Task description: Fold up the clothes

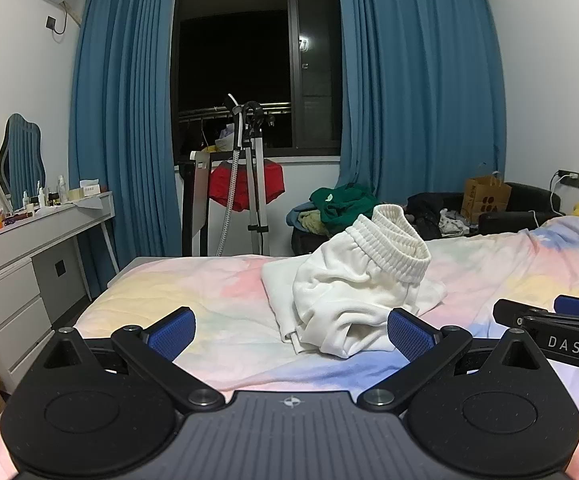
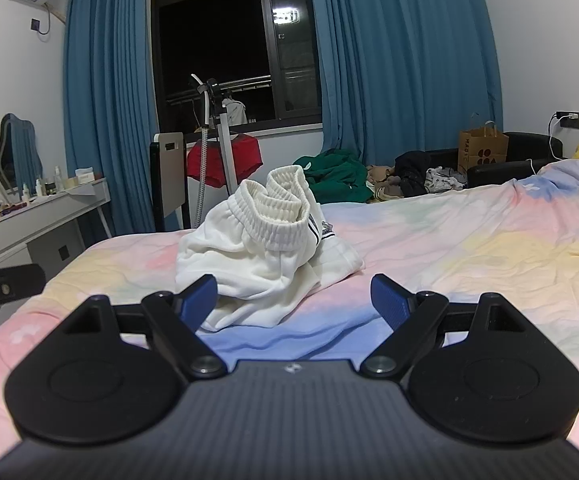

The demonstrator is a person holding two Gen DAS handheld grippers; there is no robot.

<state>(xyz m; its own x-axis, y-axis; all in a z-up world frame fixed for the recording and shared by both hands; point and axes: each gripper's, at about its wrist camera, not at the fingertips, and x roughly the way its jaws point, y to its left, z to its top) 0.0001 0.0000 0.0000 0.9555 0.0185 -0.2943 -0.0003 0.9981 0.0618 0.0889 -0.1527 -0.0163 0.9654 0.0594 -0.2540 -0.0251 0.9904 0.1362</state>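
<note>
Left gripper (image 1: 291, 330): jaws wide apart, empty. Right gripper (image 2: 293, 300): jaws wide apart, empty. White shorts (image 1: 353, 292), crumpled with waistband raised, lie on the bed (image 1: 209, 320) just ahead of both grippers, unfolded and ungripped.

The bed (image 2: 469, 240) lies bare on its right side toward the far edge. The white heap (image 1: 353, 292) fills the middle toward the left. The left tool (image 1: 289, 332) and right tool (image 2: 293, 300) crowd the near edge side by side.
</note>
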